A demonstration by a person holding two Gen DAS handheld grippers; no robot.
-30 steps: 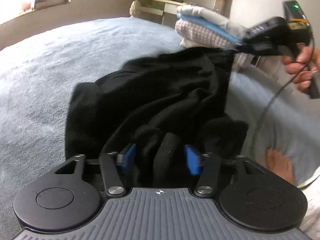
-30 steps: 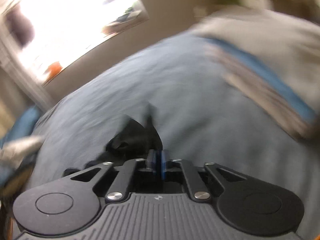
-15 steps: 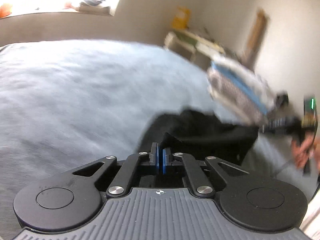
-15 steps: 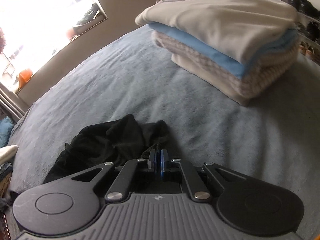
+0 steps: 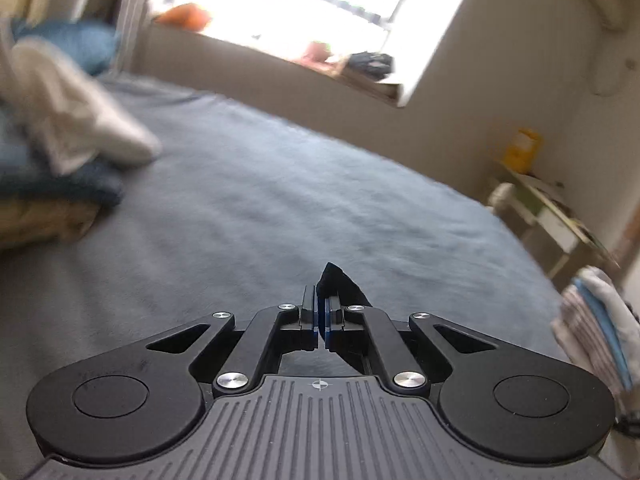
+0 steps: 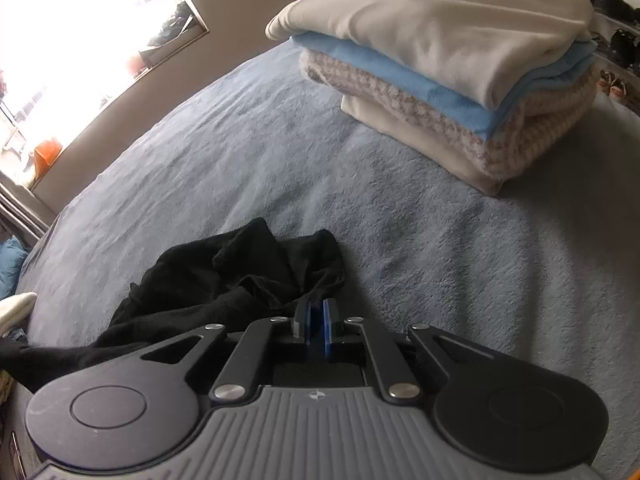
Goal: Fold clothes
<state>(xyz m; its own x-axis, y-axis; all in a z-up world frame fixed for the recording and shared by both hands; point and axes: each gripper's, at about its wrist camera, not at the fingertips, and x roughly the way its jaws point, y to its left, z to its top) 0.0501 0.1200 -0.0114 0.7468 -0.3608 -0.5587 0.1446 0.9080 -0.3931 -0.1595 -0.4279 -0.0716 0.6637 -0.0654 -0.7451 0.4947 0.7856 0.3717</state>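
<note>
So my left gripper (image 5: 321,312) just snapped tight on the crumpled black fabric garment (image 6: 240,276), right gripper (image 6: 316,326) easing apart, probably letting go

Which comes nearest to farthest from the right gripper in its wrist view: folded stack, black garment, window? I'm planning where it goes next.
1. black garment, just ahead-left of the right gripper
2. folded stack, upper right on the bed
3. window, far upper left

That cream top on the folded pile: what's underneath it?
Under the cream top lie a blue layer, a knitted beige one and a white one, resting on the grey bedcover. Their covered middles stay hidden.
</note>
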